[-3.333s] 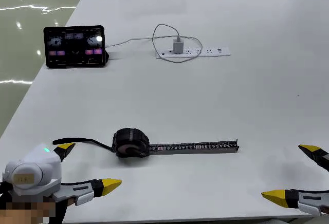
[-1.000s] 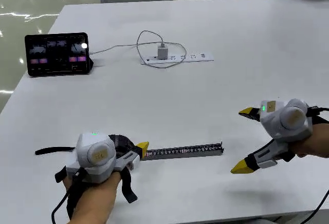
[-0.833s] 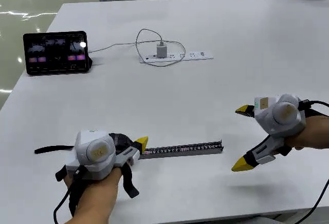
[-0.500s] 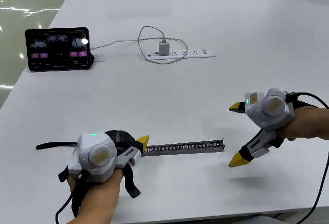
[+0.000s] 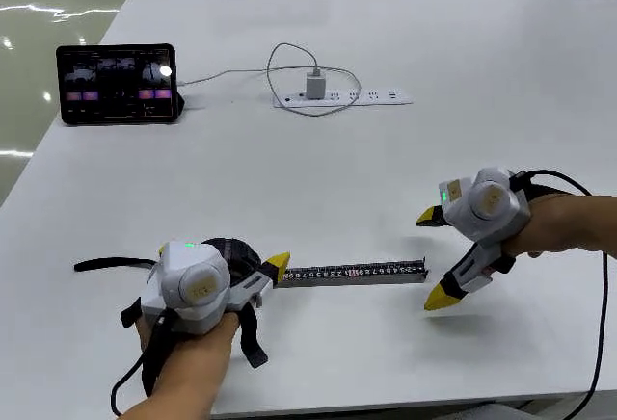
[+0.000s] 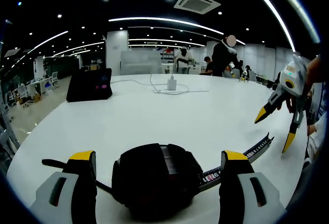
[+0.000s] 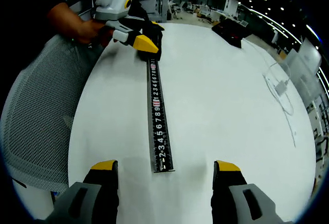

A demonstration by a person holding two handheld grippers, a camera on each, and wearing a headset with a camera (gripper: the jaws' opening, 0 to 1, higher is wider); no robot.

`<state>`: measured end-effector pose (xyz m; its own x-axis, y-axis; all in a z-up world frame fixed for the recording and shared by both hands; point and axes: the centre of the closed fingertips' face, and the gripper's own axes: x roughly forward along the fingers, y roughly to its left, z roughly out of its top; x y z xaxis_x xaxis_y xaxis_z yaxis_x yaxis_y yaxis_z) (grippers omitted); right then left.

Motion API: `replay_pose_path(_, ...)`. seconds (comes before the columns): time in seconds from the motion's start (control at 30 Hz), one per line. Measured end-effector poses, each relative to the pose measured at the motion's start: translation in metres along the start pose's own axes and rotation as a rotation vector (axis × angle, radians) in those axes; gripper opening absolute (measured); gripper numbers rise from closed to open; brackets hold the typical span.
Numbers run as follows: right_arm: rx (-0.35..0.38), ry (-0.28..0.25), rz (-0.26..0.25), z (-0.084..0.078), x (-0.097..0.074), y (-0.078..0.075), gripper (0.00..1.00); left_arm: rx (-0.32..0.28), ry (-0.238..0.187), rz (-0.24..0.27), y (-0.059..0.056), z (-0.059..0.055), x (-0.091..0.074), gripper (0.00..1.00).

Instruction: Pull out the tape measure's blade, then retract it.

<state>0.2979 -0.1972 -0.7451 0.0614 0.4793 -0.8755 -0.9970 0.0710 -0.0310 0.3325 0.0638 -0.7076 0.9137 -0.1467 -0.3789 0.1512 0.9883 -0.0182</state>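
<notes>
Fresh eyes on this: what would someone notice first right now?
The black tape measure, straddled by the open left tongs near the front edge of the white table, with its blade lying drawn out flat. The open right tongs bracket the blade's free end. Behind, a lit tablet stands at far left.

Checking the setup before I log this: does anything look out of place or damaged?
Nothing damaged or spilled. The only oddity: the tape measure's blade already lies pulled out flat on the table, its end by the open right tool.
</notes>
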Motion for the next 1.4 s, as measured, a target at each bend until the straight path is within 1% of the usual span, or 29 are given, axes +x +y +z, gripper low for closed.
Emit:
replay_pose_path(0.13, -0.017, 0.008, 0.019, 0.000, 0.000, 0.002, 0.52, -0.002, -0.004, 0.002, 0.001, 0.001, 0.000, 0.99)
replay_pose_path(0.2, -0.033, 0.017, 0.020, 0.000, 0.000, 0.001, 0.48, 0.001, -0.004, 0.006, 0.002, 0.001, 0.000, 0.99)
replay_pose_path(0.37, -0.041, 0.015, 0.016, 0.002, 0.001, -0.001, 0.45, 0.004, 0.000, 0.004, 0.001, 0.000, 0.000, 0.99)
replay_pose_path(0.43, -0.046, 0.020, 0.022, 0.001, 0.001, -0.001, 0.41, 0.006, 0.000, 0.003, 0.000, 0.000, 0.000, 0.99)
replay_pose_path(0.63, -0.058, 0.039, 0.039, -0.004, 0.003, 0.001, 0.36, 0.009, 0.000, 0.002, 0.000, -0.001, 0.000, 0.99)
replay_pose_path(0.87, -0.063, 0.054, 0.057, -0.006, 0.005, 0.002, 0.24, 0.001, -0.002, 0.004, 0.001, -0.001, 0.000, 0.99)
replay_pose_path(0.97, -0.064, 0.061, 0.059, -0.008, 0.006, 0.001, 0.21, 0.001, -0.002, 0.005, 0.002, -0.001, 0.000, 0.99)
replay_pose_path(1.13, -0.060, 0.063, 0.063, -0.007, 0.007, 0.001, 0.18, 0.002, -0.001, 0.006, 0.002, -0.001, 0.000, 0.99)
replay_pose_path(1.2, -0.068, 0.069, 0.066, -0.007, 0.007, 0.002, 0.14, 0.003, -0.001, 0.008, 0.003, -0.001, 0.000, 0.99)
replay_pose_path(1.3, -0.072, 0.074, 0.060, -0.006, 0.008, 0.001, 0.13, 0.005, -0.012, 0.005, 0.002, 0.001, 0.000, 0.98)
replay_pose_path(1.4, -0.093, 0.091, 0.063, -0.006, 0.008, 0.002, 0.12, 0.003, -0.011, 0.002, 0.001, 0.001, 0.001, 0.97)
